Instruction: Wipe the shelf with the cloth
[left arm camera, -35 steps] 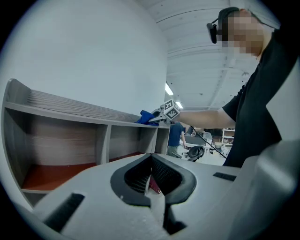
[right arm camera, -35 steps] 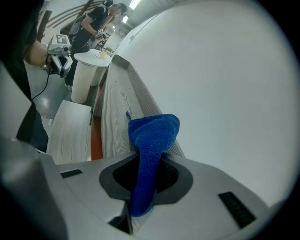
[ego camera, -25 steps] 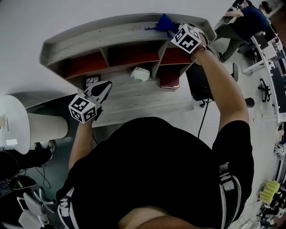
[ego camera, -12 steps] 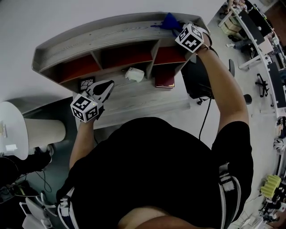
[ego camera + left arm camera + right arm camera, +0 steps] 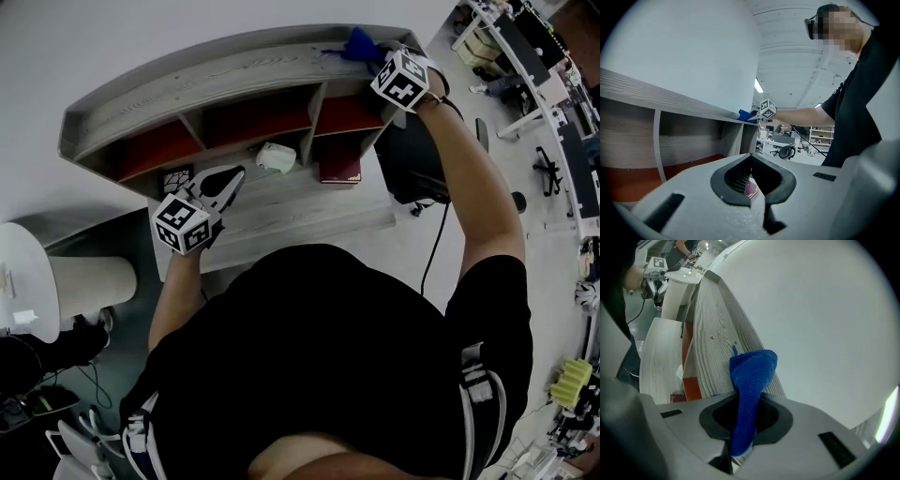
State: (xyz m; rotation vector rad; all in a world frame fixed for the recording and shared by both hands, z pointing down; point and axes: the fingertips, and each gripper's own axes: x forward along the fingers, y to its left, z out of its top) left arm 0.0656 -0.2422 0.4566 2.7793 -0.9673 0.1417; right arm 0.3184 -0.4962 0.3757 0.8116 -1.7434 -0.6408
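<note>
While clamped tight on a fold of the blue cloth (image 5: pixel 751 380), has crept a little farther right along the top board of the shelf (image 5: pixel 187 89) over the last second — right gripper (image 5: pixel 377 58), now close to the board's far right end. Cloth on or just above the wood beside the wall; cannot tell which. Suggests a stroke nearly run out, with the long stretch to the left wanting a return pass. Left gripper (image 5: pixel 228 180): jaws together on nothing, held over the near desk board (image 5: pixel 309 211), barely moved — idle so far.
</note>
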